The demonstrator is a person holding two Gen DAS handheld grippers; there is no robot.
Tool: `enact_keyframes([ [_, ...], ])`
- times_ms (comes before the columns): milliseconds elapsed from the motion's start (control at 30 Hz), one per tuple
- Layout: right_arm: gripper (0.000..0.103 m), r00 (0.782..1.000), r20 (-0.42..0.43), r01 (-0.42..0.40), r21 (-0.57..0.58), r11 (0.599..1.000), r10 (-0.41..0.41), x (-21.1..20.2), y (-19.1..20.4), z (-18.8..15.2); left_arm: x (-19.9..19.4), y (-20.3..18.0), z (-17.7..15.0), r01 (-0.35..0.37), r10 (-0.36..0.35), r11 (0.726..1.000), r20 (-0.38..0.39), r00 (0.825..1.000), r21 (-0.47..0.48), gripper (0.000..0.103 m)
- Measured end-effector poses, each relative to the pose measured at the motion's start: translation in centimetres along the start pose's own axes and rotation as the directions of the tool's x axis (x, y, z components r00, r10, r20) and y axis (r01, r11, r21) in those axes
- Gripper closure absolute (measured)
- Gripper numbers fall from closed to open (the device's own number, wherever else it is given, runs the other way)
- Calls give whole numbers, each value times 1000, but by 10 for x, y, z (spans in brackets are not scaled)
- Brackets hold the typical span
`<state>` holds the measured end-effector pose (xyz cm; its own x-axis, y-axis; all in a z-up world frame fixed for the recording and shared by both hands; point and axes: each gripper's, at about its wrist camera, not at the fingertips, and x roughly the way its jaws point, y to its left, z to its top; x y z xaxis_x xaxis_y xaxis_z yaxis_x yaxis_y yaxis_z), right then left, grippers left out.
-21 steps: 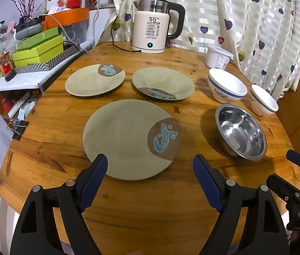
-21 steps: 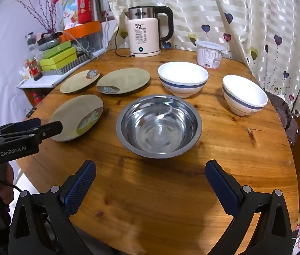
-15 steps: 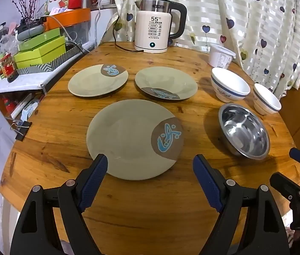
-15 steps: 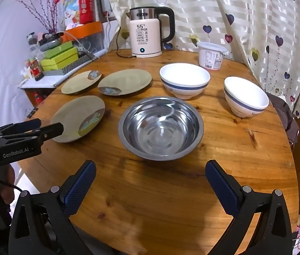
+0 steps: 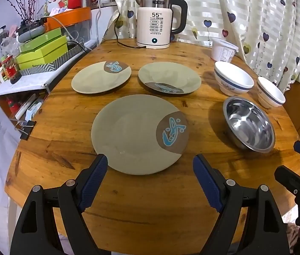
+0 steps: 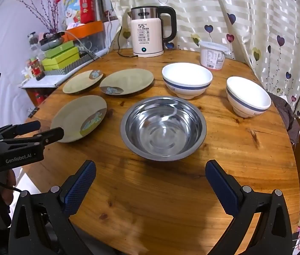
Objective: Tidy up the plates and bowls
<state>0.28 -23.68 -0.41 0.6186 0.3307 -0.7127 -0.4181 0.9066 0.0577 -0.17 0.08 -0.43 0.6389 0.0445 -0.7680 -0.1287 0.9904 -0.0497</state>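
Note:
Three green plates with fish marks lie on the round wooden table: a large near plate [image 5: 137, 133] [image 6: 78, 118], a far left plate [image 5: 101, 77] [image 6: 83, 81] and a far middle plate [image 5: 169, 77] [image 6: 126, 81]. A steel bowl [image 5: 249, 124] [image 6: 163, 127] and two white blue-banded bowls [image 6: 187, 79] [image 6: 247, 95] stand to the right. My left gripper [image 5: 150, 176] is open and empty just in front of the near plate. My right gripper [image 6: 150, 182] is open and empty in front of the steel bowl.
A white kettle [image 5: 159, 21] stands at the table's back, a white tub [image 5: 223, 50] beside it. Green boxes [image 5: 43, 51] and clutter sit on a shelf at the left. A heart-patterned curtain [image 5: 245, 10] hangs behind. The table edge [image 5: 43, 201] is close below the grippers.
Both grippers have drawn back and risen slightly, so the dishes sit a little farther off in each view. Jaws stay open; no dish has moved.

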Motion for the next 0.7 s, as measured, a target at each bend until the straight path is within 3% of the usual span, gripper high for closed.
enact_keyframes([
  [267,0,1000,2,-1,-8,1000,1,2,5,-3,5,10,-3,50,-53,997,-44,998,-59,20],
  [700,0,1000,9,-7,-5,1000,7,1,7,-6,1,6,-3,8,-8,1000,-27,1000,-11,20],
])
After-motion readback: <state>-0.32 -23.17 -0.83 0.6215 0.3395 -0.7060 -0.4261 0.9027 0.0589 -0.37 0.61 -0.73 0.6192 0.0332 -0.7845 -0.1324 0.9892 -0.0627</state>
